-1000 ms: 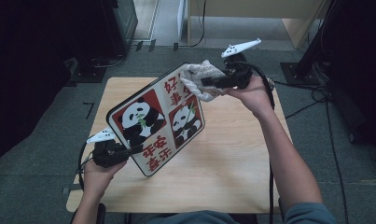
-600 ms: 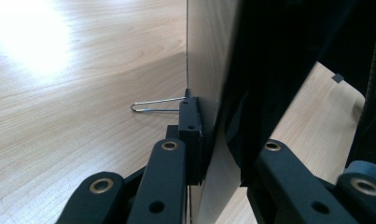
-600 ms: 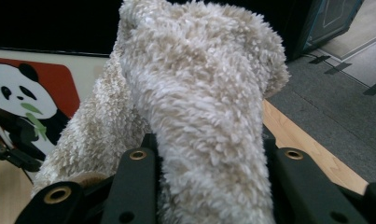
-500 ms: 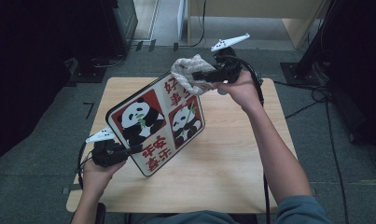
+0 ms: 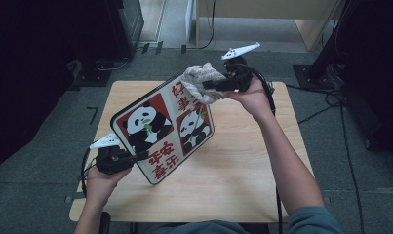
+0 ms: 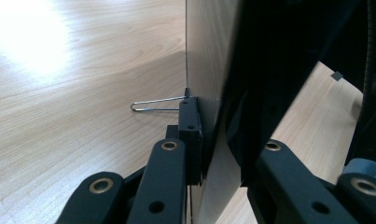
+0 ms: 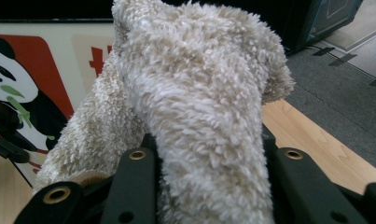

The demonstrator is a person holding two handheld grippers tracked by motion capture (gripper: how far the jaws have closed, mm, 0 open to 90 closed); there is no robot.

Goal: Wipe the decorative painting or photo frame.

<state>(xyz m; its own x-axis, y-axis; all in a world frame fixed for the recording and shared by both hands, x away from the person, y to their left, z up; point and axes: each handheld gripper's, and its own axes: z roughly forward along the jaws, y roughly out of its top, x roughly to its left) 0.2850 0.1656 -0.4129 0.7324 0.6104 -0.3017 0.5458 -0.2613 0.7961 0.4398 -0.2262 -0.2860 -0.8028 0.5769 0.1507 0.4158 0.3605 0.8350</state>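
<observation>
The wooden worktop (image 5: pixel 243 161) is the biggest thing here, and it sits on a grey floor (image 5: pixel 360 170). Above the worktop is a big flat panda board (image 5: pixel 160 131), with two pandas and red signs on it. The panda board is tilted, with its low corner near the person's left hand and its high corner far away, near the right hand. The left gripper (image 5: pixel 135 158) is clamped tight on the low edge of the panda board. In the left gripper view, the two black jaws squeeze the thin edge of the board from both sides, and the wood of the worktop shows under it. A thin wire loop (image 6: pixel 155 103) pokes out from the board just past the jaws. The right gripper (image 5: pixel 208 85) grips a fluffy cream cloth (image 5: pixel 199 80). In the right gripper view, the cloth (image 7: pixel 199 107) bulges up between the two jaws. The cloth rests against the top corner of the panda board.
</observation>
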